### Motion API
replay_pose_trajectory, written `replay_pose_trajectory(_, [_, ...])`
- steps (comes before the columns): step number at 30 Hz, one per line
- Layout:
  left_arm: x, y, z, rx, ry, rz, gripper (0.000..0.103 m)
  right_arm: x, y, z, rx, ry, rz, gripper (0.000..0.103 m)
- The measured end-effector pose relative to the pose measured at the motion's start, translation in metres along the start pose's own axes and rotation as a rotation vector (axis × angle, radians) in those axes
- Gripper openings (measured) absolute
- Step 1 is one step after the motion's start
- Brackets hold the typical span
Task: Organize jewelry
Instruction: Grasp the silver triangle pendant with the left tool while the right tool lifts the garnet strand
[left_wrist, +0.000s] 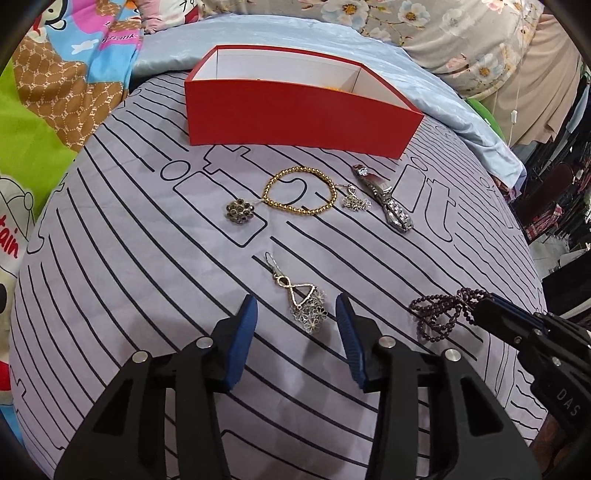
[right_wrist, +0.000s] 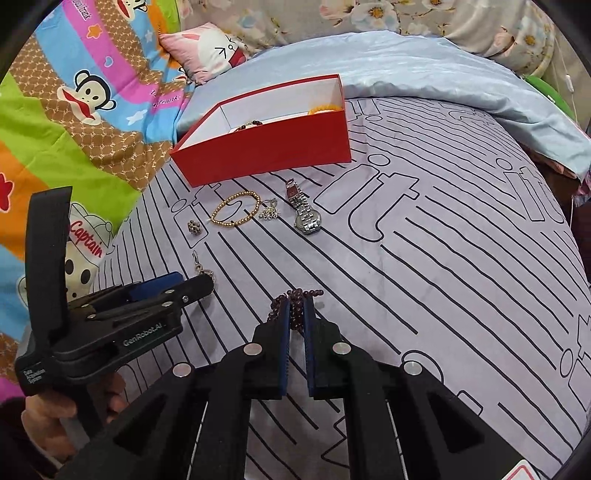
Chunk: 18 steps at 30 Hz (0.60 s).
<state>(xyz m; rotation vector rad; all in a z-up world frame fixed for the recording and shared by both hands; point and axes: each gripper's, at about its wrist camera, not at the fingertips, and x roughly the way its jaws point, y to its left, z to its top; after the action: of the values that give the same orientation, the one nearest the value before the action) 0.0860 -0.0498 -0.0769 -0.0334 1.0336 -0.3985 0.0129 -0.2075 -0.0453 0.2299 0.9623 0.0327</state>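
The left gripper (left_wrist: 297, 314) is open, one finger on each side of a silver earring (left_wrist: 303, 301) at the lower middle. The right gripper (right_wrist: 296, 314) is closed on a dark bead bracelet (right_wrist: 295, 301). The red box (left_wrist: 295, 114) stands at the upper middle, with a gold bracelet (left_wrist: 300, 191) and a watch (left_wrist: 386, 199) below it.

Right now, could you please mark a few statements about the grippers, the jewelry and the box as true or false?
1. The right gripper is shut on the purple bead bracelet. True.
2. The left gripper grips the dangling earring. False: it is open, fingers either side.
3. The gold bead bracelet lies inside the red box. False: it lies on the bedsheet.
4. The silver watch lies outside the box. True.
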Motion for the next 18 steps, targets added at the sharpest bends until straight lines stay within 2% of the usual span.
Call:
replay_pose_trajectory(5, [0.0031, -0.0030, 0.0019, 0.011, -0.005, 0.003, 0.029, -0.0007, 0.0005, -0.0005, 0.001, 0.000, 0.003, 0.006])
replay_pose_trajectory(7, [0.0038, -0.0046, 0.0018, 0.019, -0.005, 0.005, 0.019, -0.0006, 0.0009, -0.0004, 0.001, 0.001, 0.004, 0.007])
replay_pose_trajectory(9, [0.0042, -0.0062, 0.0012, 0.029, -0.002, 0.006, 0.013, -0.0009, 0.0019, 0.0001, 0.001, -0.001, 0.004, 0.007])
replay_pose_trajectory(18, [-0.0004, -0.0020, -0.0007, 0.020, -0.001, -0.009, 0.012, -0.0051, 0.0053, -0.0002, 0.002, -0.008, 0.014, 0.007])
